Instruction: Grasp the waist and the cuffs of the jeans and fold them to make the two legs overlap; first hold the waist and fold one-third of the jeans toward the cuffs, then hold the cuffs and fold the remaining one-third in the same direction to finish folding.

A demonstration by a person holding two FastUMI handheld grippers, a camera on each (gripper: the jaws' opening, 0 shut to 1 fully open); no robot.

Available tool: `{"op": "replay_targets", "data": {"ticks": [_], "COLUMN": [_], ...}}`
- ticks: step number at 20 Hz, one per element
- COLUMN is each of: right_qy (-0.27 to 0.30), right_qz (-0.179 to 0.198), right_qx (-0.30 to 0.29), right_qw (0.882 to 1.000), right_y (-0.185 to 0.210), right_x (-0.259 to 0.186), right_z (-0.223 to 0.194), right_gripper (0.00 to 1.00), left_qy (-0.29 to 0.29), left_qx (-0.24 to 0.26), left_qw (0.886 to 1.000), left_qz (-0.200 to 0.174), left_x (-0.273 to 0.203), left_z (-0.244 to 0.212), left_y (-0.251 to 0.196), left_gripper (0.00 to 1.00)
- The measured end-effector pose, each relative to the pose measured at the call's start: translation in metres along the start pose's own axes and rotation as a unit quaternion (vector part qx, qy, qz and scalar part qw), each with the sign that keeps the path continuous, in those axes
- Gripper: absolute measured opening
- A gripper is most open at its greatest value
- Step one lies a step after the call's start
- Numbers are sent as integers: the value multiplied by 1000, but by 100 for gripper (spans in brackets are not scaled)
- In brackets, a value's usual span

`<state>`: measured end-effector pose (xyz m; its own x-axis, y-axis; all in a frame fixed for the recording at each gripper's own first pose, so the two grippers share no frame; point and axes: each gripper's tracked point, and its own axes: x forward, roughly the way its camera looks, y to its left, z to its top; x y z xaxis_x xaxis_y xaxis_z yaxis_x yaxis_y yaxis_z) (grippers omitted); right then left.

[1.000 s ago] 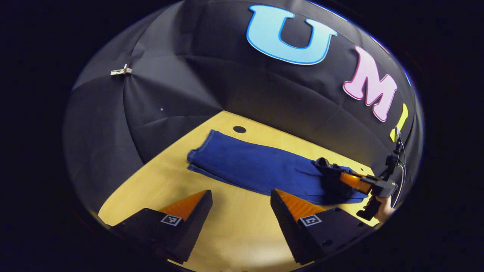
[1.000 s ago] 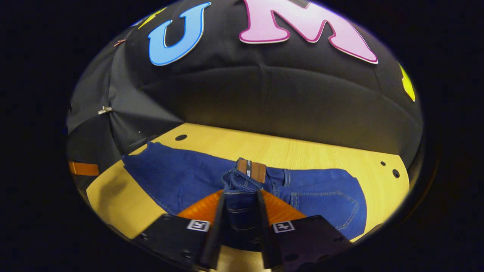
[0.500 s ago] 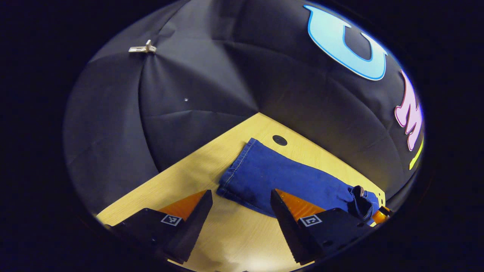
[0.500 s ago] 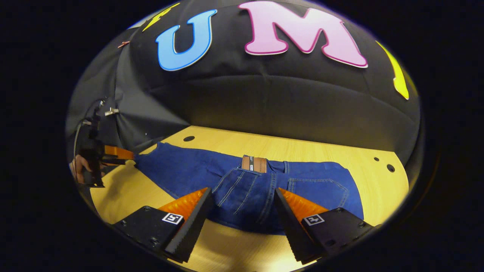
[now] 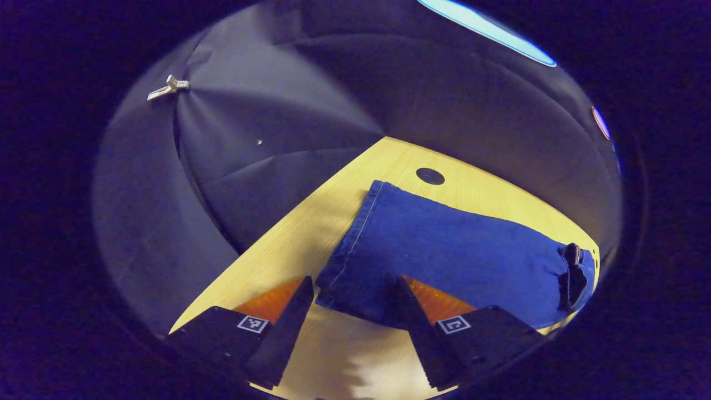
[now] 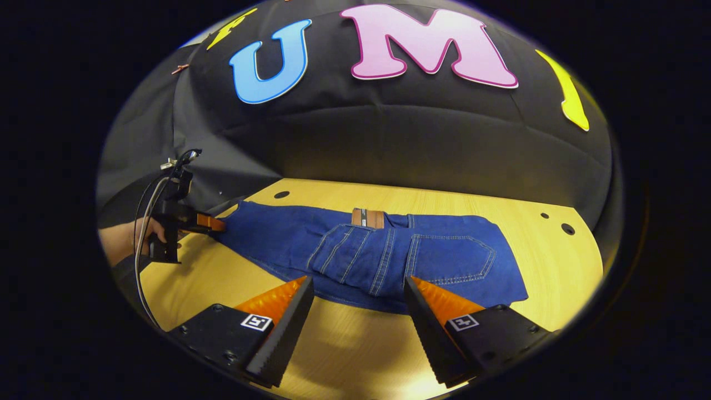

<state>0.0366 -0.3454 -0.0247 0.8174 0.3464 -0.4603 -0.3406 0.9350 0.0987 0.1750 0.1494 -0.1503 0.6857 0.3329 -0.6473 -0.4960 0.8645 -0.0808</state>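
Observation:
The blue jeans [image 6: 355, 255] lie along the wooden table, legs overlapped, with the waist third folded over onto the legs; its brown patch [image 6: 367, 218] and back pocket [image 6: 455, 254] face up. My right gripper [image 6: 358, 280] is open just in front of the folded waist, holding nothing. My left gripper [image 5: 353, 280] is open at the cuff end [image 5: 347, 253], and the cuff's near corner lies between its fingers. In the right gripper view the left gripper [image 6: 206, 223], held by a hand [image 6: 119, 244], touches the cuffs at the far left.
The yellow wooden table [image 6: 344, 355] has round holes near the cuffs [image 5: 430, 176] and at the far right [image 6: 567, 228]. The booth's black cloth wall stands close behind, with a metal clip [image 5: 168, 88] on it. A cable [image 6: 145, 205] hangs from the left gripper.
My right gripper opened, let go of the folded waist and drew back. My left gripper swung left and moved in on the cuffs, which now lie between its fingers.

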Motion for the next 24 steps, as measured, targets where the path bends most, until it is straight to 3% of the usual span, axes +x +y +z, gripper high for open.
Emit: {"op": "replay_targets", "data": {"ticks": [2,4,6,11,18,22,24], "right_qy": [16,29,35,46,10,-9,-18], "right_qz": [1,6,7,6,-36,-68,-78], "right_qx": [17,49,64,44,43,49,52], "right_qw": [1000,998,997,998,998,996,995], "right_y": [-2,-2,-4,-11,-65,-104,-117], "right_x": [-2,-4,-9,-22,-49,-74,-87], "right_z": [-13,-24,-31,-38,8,36,47], "right_gripper": [99,99,99,99,98,98,98], "left_qy": [1,-14,-27,-51,-132,-164,-174], "left_qx": [9,-16,-48,-65,-52,-35,-14], "left_qw": [1000,999,998,994,982,970,964], "left_qz": [2,-24,-39,-76,-123,-175,-201], "left_x": [4,5,8,4,-56,-116,-146], "left_z": [-2,1,7,15,87,116,123], "left_y": [-5,-17,-29,-34,-48,-102,-155], "left_gripper": [88,79,35,9,6,5,6]}}
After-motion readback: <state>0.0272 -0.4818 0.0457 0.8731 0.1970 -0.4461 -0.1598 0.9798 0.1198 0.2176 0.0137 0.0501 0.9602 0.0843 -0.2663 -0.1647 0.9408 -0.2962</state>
